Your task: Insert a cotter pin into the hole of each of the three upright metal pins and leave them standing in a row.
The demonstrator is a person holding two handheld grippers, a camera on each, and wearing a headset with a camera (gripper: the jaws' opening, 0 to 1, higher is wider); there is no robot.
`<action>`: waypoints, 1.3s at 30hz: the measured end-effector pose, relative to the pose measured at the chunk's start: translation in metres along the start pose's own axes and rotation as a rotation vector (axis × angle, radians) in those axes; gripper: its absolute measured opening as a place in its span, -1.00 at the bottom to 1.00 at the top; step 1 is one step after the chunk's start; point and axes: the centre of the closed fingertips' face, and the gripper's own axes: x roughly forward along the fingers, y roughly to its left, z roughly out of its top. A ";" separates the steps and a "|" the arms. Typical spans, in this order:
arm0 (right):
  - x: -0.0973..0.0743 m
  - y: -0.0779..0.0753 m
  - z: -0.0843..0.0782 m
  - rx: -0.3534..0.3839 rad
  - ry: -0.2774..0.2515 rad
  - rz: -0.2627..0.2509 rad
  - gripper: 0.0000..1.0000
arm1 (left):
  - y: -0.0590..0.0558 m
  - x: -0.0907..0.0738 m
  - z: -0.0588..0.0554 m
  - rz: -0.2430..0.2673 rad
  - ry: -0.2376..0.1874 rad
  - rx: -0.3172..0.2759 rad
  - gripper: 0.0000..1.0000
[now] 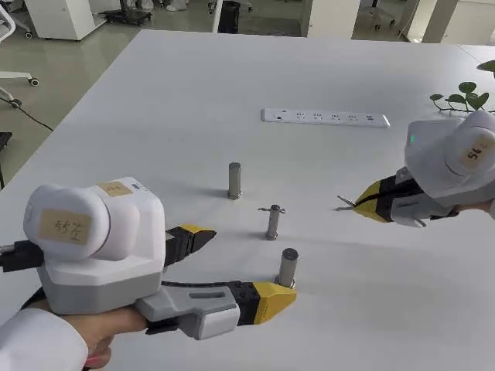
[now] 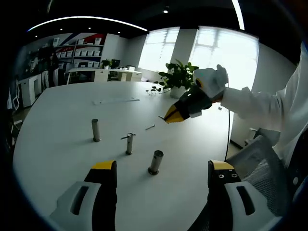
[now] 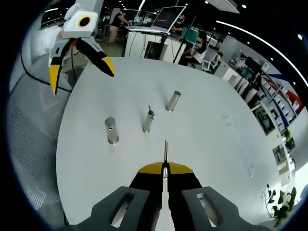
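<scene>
Three metal pins stand upright on the white worktop (image 1: 155,116) in a slanting row: the far pin (image 1: 234,180), the middle pin (image 1: 273,222) and the near pin (image 1: 288,267). The middle pin carries a fitted cotter pin (image 1: 271,209) through its head. I see none in the other two.

The right tongs (image 3: 165,169) are pressed together on a held cotter pin (image 3: 165,151), which juts straight ahead of the tips towards the row. In the head view it lies at about 3 o'clock from the middle pin, well apart.

The left tongs (image 2: 162,166) are spread and hold nothing. In the left gripper view the near pin stands at 12 o'clock, just ahead of the gap. In the head view the lower yellow tip lies just beside its base; whether they touch cannot be told.

Assessment: the cotter pin is light, thin wire, easily bent and apt to swivel in a pinch. It is best held by its head, with the legs free. The pins look solid, smooth and tip-prone, so each is best steadied low on the shaft, clear of the hole.
</scene>
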 end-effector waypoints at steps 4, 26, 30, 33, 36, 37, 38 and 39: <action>-0.005 0.009 0.016 -0.015 -0.072 -0.028 -1.00 | 0.001 0.005 0.002 -0.006 0.006 -0.002 0.44; -0.022 0.077 0.054 -0.238 -0.102 -0.042 -1.00 | -0.026 0.030 0.026 -0.202 -0.050 -0.188 -0.45; -0.023 0.081 0.059 -0.248 -0.106 -0.039 -1.00 | -0.031 0.034 0.026 -0.218 -0.040 -0.189 -0.57; -0.025 0.082 0.061 -0.276 -0.107 -0.055 -1.00 | -0.034 0.035 0.024 -0.225 -0.026 -0.200 -0.72; -0.025 0.083 0.061 -0.301 -0.095 -0.060 -1.00 | -0.039 0.036 0.025 -0.242 -0.028 -0.225 -0.78; -0.025 0.083 0.061 -0.305 -0.095 -0.063 -1.00 | -0.040 0.036 0.025 -0.245 -0.028 -0.229 -0.80; -0.025 0.083 0.061 -0.304 -0.094 -0.059 -1.00 | -0.040 0.037 0.025 -0.245 -0.027 -0.233 -0.82; -0.026 0.084 0.062 -0.306 -0.097 -0.059 -1.00 | -0.040 0.037 0.025 -0.246 -0.025 -0.236 -0.85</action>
